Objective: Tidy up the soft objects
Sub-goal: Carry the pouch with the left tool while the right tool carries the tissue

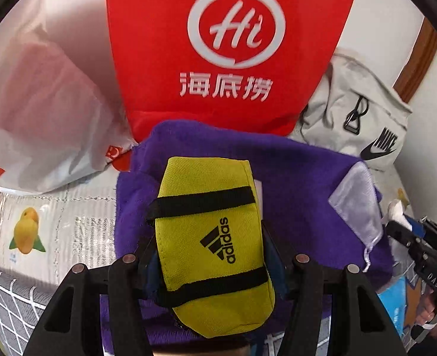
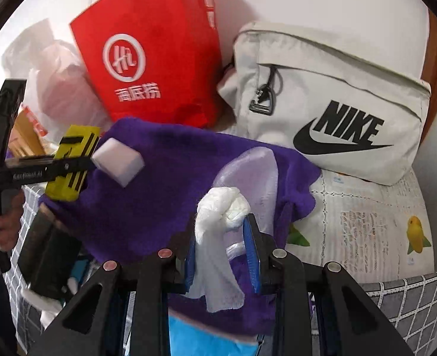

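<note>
Left wrist view
My left gripper (image 1: 209, 249): I see its fingers squeezing the yellow pouch (image 1: 209, 237) from both sides.
Yellow pouch: it has black straps and a black logo. It sits over the purple towel (image 1: 301, 184).
Purple towel: it is spread out flat. I use it as my landmark.
Red bag (image 1: 218, 50): it stands just behind the purple towel, with white writing on it.
White plastic bag (image 1: 46, 109): it is to the left of the red bag, touching it, behind the towel's left corner.
Gray Nike bag (image 1: 354, 118): it is behind the towel's right side.
See-through pouch (image 1: 357, 204): it lies on the right part of the purple towel.
My right gripper (image 1: 408, 225): it shows at the right edge of the towel, with something white at its tip.

Right wrist view
My right gripper (image 2: 221, 252): I see its blue fingers pinching a white tissue (image 2: 218, 237).
White tissue: it is crumpled and hangs down over the purple towel (image 2: 159, 184).
See-through pouch (image 2: 257, 175): it lies on the towel, just behind the tissue.
White sponge block (image 2: 119, 160): it rests on the left part of the towel.
Yellow pouch (image 2: 73, 163): my left gripper (image 2: 79, 163) holds it at the towel's left edge, beside the block.
Red bag (image 2: 150, 50): behind the towel.
Gray Nike bag (image 2: 331, 103): behind the towel, to the right of the red bag.
Blue thing (image 2: 200, 338): it pokes out under the near edge of the towel. I cannot tell what it is.
</note>
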Demonstrator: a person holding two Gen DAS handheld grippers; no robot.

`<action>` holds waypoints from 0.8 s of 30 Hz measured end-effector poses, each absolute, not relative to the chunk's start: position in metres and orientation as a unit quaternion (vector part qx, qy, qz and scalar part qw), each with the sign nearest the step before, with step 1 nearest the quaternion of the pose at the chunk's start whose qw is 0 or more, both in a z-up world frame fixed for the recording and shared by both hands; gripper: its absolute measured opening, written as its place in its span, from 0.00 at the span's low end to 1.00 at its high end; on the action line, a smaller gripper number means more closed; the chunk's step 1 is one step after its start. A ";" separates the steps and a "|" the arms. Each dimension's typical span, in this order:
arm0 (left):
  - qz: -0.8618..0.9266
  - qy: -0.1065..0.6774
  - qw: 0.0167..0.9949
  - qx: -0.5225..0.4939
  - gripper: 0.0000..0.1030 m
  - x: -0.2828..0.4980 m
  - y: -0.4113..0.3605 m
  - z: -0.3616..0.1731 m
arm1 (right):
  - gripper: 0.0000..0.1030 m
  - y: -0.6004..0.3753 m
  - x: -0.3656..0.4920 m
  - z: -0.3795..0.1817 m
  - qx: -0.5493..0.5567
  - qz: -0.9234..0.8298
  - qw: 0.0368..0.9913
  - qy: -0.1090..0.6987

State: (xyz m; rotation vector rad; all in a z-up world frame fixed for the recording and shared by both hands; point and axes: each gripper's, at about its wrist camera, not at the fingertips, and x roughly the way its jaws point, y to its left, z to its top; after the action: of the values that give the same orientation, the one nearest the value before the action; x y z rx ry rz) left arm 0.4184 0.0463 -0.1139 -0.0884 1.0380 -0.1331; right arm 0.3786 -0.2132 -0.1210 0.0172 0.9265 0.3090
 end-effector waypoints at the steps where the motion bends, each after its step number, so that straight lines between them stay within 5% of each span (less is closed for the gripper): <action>1: -0.065 0.497 0.864 -0.041 0.54 0.419 0.046 -0.117 | 0.28 -0.213 0.382 -0.126 0.008 0.152 0.878 0.453; 24: -0.060 0.539 0.840 -0.008 0.62 0.426 0.047 -0.138 | 0.30 -0.213 0.402 -0.162 -0.021 0.148 0.848 0.509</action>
State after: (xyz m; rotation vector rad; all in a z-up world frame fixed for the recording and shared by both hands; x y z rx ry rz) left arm 0.4260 0.0468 -0.1385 -0.0172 1.1394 -0.1267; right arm 0.4020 -0.2128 -0.1622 -0.0451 1.0728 0.3129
